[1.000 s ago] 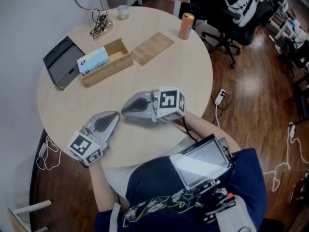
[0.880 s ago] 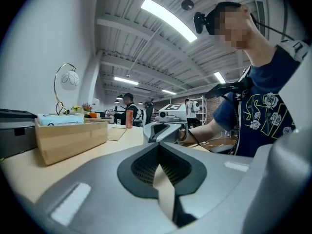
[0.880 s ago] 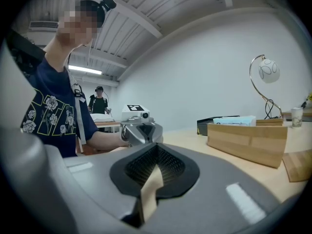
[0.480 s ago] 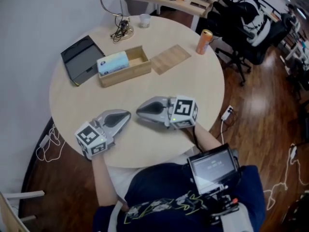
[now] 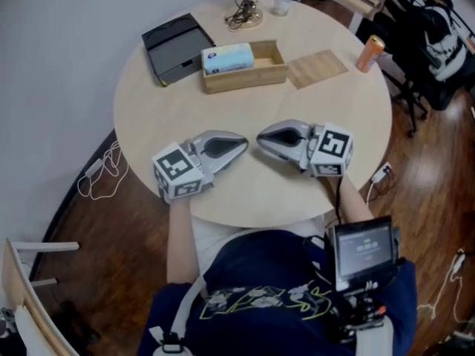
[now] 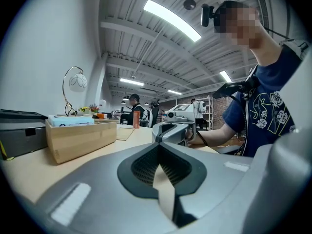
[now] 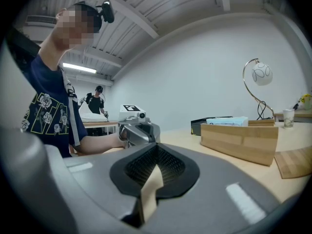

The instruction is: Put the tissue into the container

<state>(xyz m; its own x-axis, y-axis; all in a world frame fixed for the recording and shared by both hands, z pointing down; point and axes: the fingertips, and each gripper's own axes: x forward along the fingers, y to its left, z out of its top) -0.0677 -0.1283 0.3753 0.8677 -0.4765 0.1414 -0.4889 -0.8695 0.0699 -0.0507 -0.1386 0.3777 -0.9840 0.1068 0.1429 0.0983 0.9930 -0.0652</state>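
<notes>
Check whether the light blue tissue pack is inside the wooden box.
Inside: light blue tissue pack rests within the rectangular wooden box, left end.

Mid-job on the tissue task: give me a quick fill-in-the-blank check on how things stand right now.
1. The tissue pack lies ____ the wooden box.
2. The left gripper and the right gripper both rest on the table with their jaws ____.
3. The flat wooden lid lies between the box and the orange ____.

Missing words: inside; shut; can
</notes>
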